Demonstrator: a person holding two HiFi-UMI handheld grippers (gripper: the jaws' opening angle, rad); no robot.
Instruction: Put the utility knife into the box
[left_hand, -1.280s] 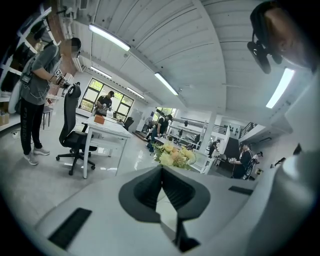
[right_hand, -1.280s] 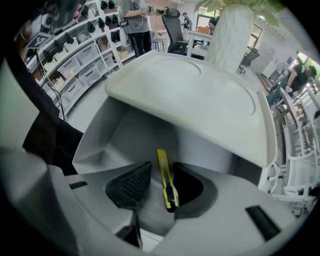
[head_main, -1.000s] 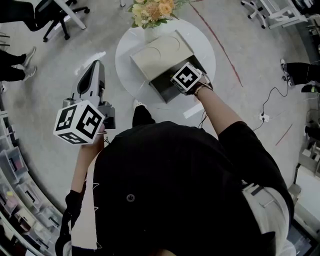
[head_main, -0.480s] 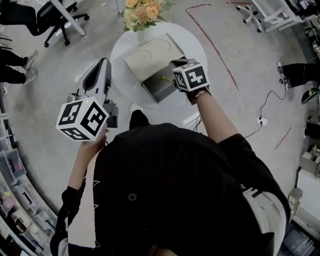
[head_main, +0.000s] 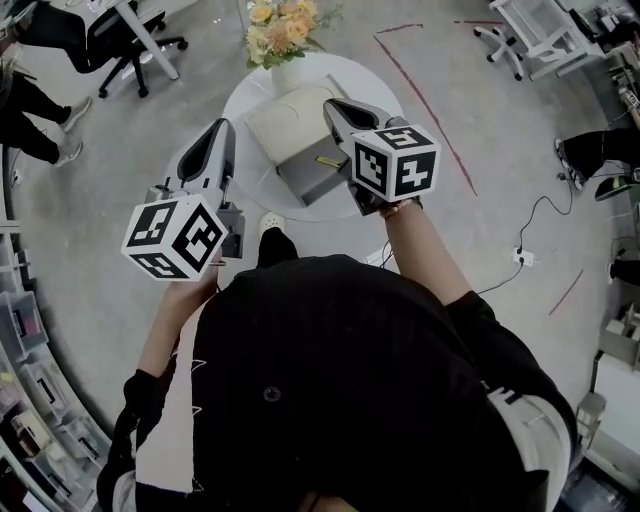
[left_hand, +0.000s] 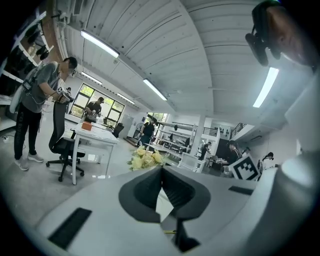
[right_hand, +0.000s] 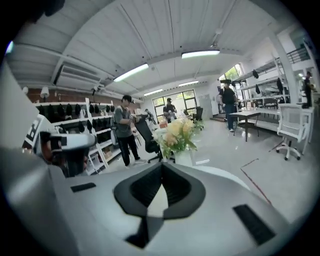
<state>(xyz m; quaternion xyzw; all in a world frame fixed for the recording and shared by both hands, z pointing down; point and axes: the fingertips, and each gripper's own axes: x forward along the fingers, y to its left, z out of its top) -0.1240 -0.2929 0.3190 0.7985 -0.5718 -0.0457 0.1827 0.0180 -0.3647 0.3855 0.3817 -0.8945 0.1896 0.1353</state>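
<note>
My grey left gripper (head_main: 221, 128) and grey right gripper (head_main: 334, 106), both clenched on nothing.
Just past their tips, the slim yellow utility knife (head_main: 327, 161) lies inside the open dark grey rectangular box (head_main: 298, 182) on the round white table (head_main: 245, 90).

I see polished grey floor (head_main: 480, 230) all round, a red tape line (head_main: 425, 100) running off at one o'clock. A round white table (head_main: 243, 105) stands at twelve, flowers (head_main: 280, 25) on its far edge. An office chair (head_main: 135, 50) sits at eleven, shelving (head_main: 25, 335) at eight. Strip lights (right_hand: 200, 53) cross the ribbed ceiling (right_hand: 150, 30).
</note>
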